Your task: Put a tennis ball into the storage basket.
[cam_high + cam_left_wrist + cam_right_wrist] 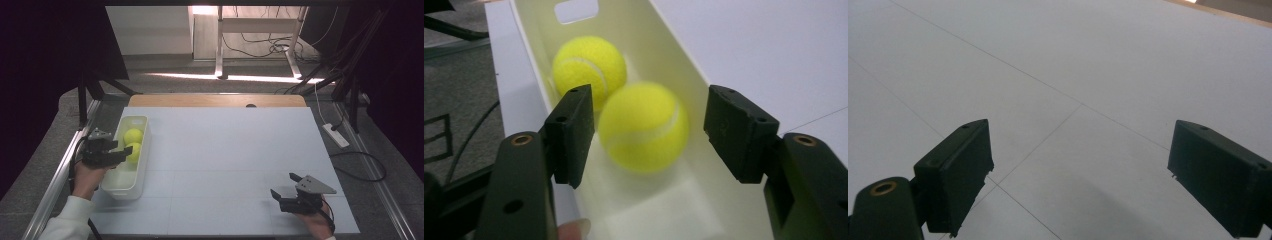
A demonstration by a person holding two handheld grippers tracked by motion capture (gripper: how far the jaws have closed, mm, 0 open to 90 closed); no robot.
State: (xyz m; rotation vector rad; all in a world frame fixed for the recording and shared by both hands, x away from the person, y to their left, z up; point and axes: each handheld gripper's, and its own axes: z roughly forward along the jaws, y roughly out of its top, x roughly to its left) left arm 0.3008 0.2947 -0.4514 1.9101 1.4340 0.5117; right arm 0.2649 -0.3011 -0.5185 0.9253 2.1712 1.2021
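Fingers of the left gripper (649, 130) stand apart over the white bin (142, 165) at the desk's left; a blurred tennis ball (644, 127) lies between, ungripped, beside another ball (586, 65). Right gripper (287, 190) spread wide, empty, near right.

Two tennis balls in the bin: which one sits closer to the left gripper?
The near tennis ball, framed between the left gripper's jaws with a gap on each side, slightly blurred. The other tennis ball lies beyond it, toward the white bin's far end with the handle cutout.
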